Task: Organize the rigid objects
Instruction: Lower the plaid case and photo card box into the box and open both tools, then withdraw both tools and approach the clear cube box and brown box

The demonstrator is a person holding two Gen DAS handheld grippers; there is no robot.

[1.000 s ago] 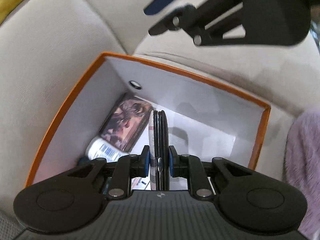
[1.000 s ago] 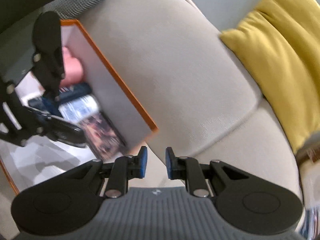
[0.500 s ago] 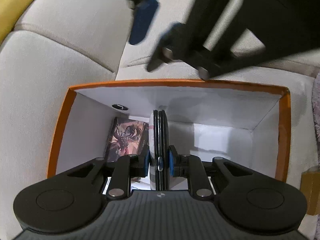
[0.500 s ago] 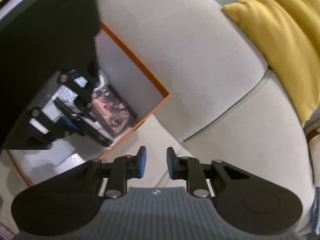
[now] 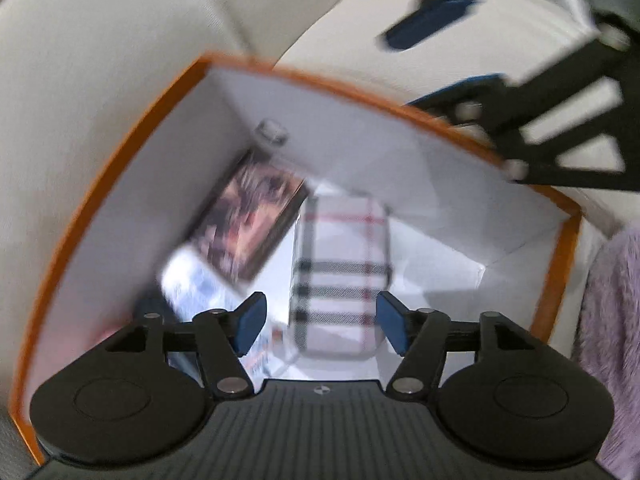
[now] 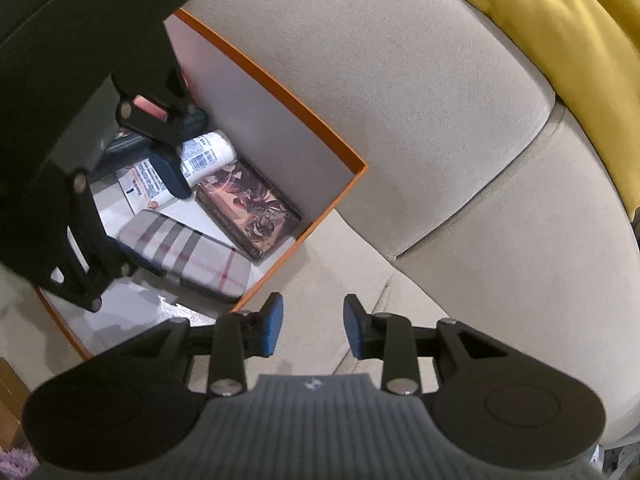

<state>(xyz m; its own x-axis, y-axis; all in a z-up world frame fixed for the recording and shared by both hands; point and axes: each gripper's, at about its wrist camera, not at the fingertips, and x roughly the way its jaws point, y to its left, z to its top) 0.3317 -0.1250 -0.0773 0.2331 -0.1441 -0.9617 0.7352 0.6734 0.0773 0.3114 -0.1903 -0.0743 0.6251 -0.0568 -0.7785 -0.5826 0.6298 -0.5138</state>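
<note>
— Opening wide, the left gripper point(image 5: 318, 318) has just let the plaid case point(image 5: 340, 272) drop flat inside the orange box point(image 5: 120, 128)?
— Yes; beside the illustrated card box point(image 6: 248, 208). Right gripper point(image 6: 312, 330) parts too, empty, outside that box.

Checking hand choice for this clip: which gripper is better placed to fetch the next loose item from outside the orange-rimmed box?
Right. The right gripper is open and empty over the beige sofa seat, outside the orange-rimmed white box. The left gripper hangs inside it, above the plaid hard case.
</note>
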